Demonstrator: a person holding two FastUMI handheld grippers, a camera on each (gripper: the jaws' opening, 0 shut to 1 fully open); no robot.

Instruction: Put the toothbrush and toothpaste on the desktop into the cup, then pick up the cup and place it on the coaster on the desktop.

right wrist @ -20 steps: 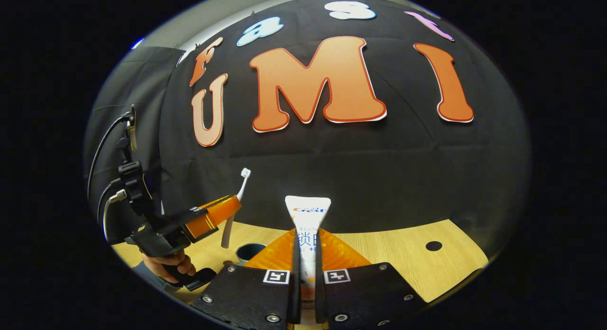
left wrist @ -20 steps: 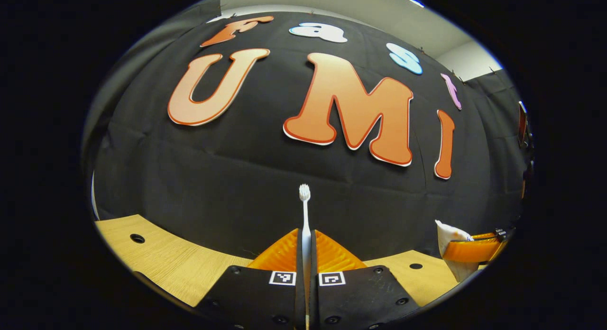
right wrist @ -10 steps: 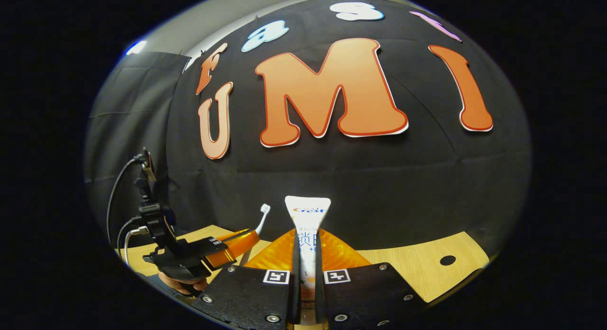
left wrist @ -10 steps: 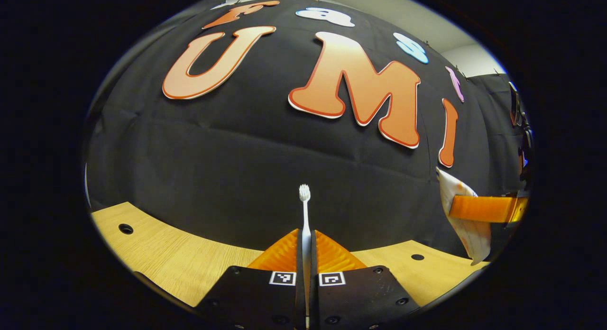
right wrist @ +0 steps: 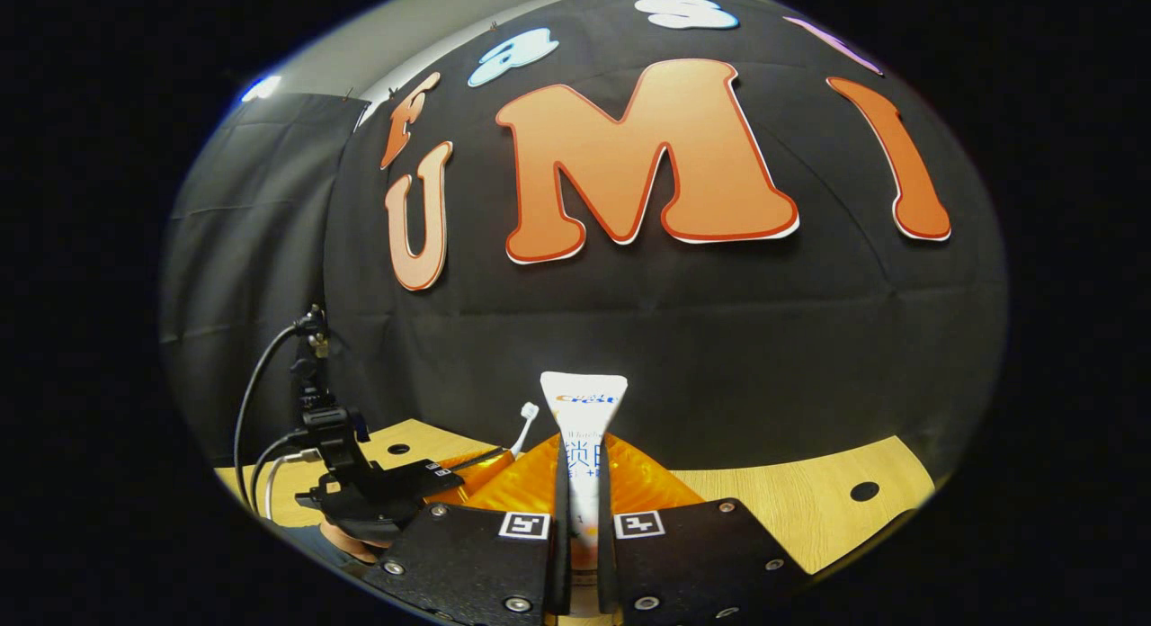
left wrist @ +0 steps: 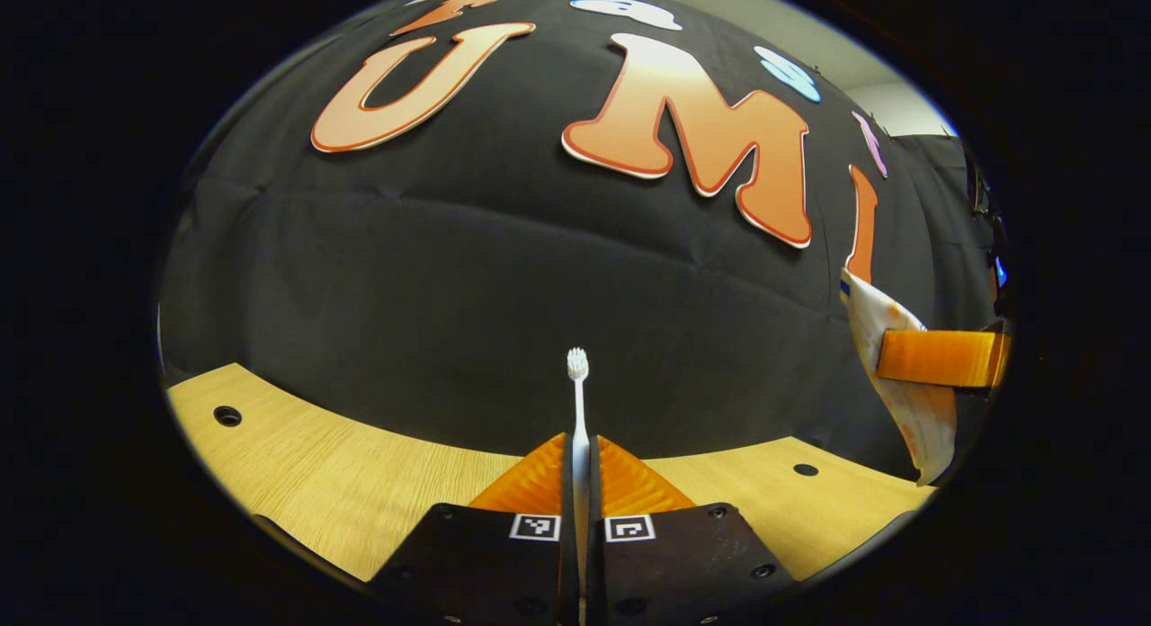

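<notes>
**Inspector:** State of the left gripper (left wrist: 580, 482) to be recorded.

**Assessor:** Its fingers are seen clamped together on the toothbrush (left wrist: 579, 410). The handle is pinched between them and the bristle head stands straight ahead of the tips, above the desktop (left wrist: 297, 469).

**Inspector:** And the right gripper (right wrist: 580, 482)?

**Assessor:** It is closed on the toothpaste (right wrist: 583, 419). The tube's flat crimped end is carried forward of the fingertips, with the body nipped between the fingers. In the left gripper view the same tube is seen off to the right, hanging tilted from that gripper.

**Inspector:** Cup and coaster?

**Assessor:** Neither can be placed from these views, so how near either item is to the cup cannot be judged. Both items are held clear of the desktop and outside any cup.

**Inspector:** Risks to be noted.

**Assessor:** The toothbrush is thin and is gripped low on its handle, so a pivot or slip between the fingers is judged likely if it is knocked against a rim. The tube is soft; it may be squeezed out of line or slide under a hard pinch. The two grippers are seen near each other in the right gripper view, so a clash is possible if both are brought to one opening together. A light cup could be tipped by an off-centre drop.
</notes>
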